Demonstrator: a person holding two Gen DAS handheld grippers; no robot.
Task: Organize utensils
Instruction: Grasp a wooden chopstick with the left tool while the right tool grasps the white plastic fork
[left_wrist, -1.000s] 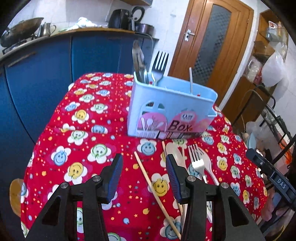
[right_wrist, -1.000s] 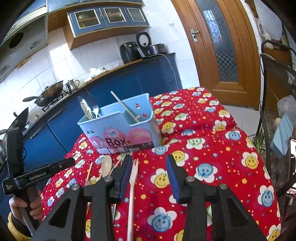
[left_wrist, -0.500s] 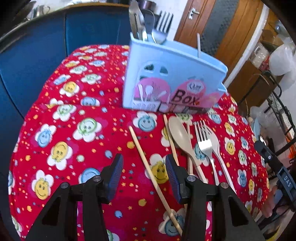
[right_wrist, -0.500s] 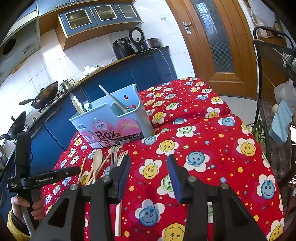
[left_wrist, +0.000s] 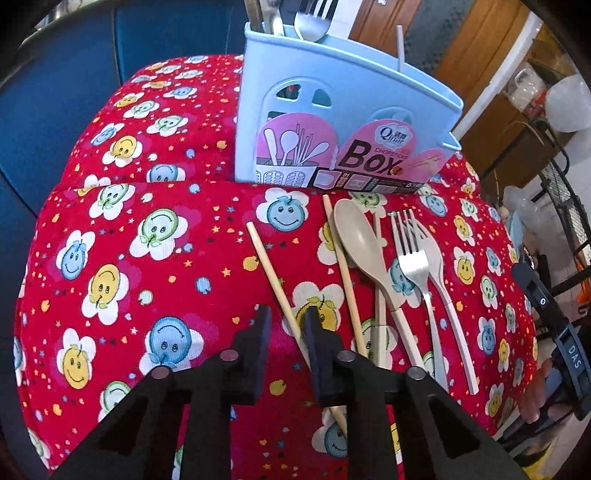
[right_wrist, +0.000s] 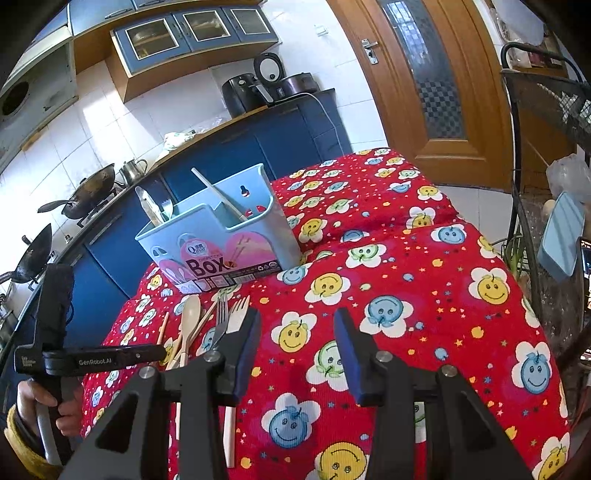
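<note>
**Utensil sort: partly done, loose pieces waiting on the cloth**

Largest item: the red smiley-face tablecloth (left_wrist: 110, 258), which is carrying everything else.

Next: the pale blue utensil box (left_wrist: 343, 110), which is standing upright toward the far edge of the cloth. It is already holding some pieces. In its left compartment a metal fork (left_wrist: 314, 18) and what looks like a second metal piece are poking up; in another compartment a single pale stick (right_wrist: 218, 195) is leaning at an angle. I am judging these as the finished part of the job.

Remaining, all lying on the cloth just in front of the box:
- beige spoon (left_wrist: 360, 240), bowl toward the box
- metal fork on the cloth (left_wrist: 413, 266), resting partly over a pale plastic fork (left_wrist: 439, 273)
- a wooden chopstick (left_wrist: 273, 273) lying farthest left, and a second chopstick (left_wrist: 343, 266) beside the spoon; a third pale stick seems to be lying under the spoon, though I cannot tell for sure.

So I am reckoning more is left than done.

My left claw (left_wrist: 286, 325) is sitting low over the cloth, its fingers narrowed around the leftmost chopstick, which is running between them. Whether the pads are actually pinching it I cannot tell.

My right claw (right_wrist: 295, 332) is hanging wide apart and holding nothing, above bare cloth just right of the loose pieces.
</note>
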